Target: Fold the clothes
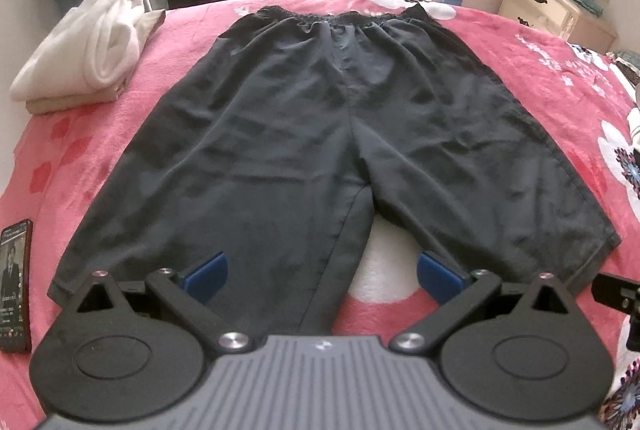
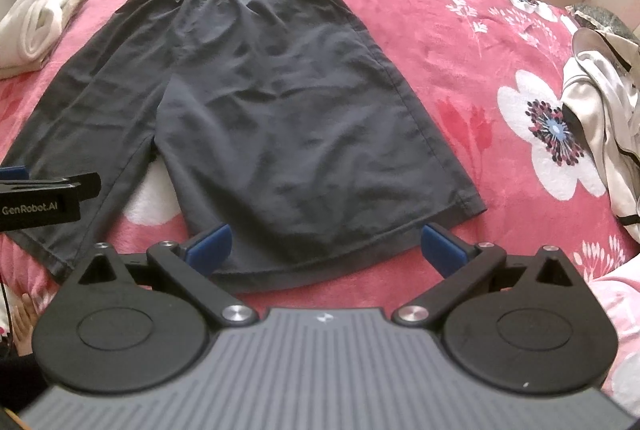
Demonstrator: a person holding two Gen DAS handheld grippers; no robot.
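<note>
Fingers of both grippers spread wide, gripping nothing — left gripper and right gripper above near leg hems. Dark shorts flat on pink bed, waistband far.

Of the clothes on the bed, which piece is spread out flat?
The dark shorts in the middle. The white bundle at the left is folded; the cream garment at the right lies crumpled.
</note>
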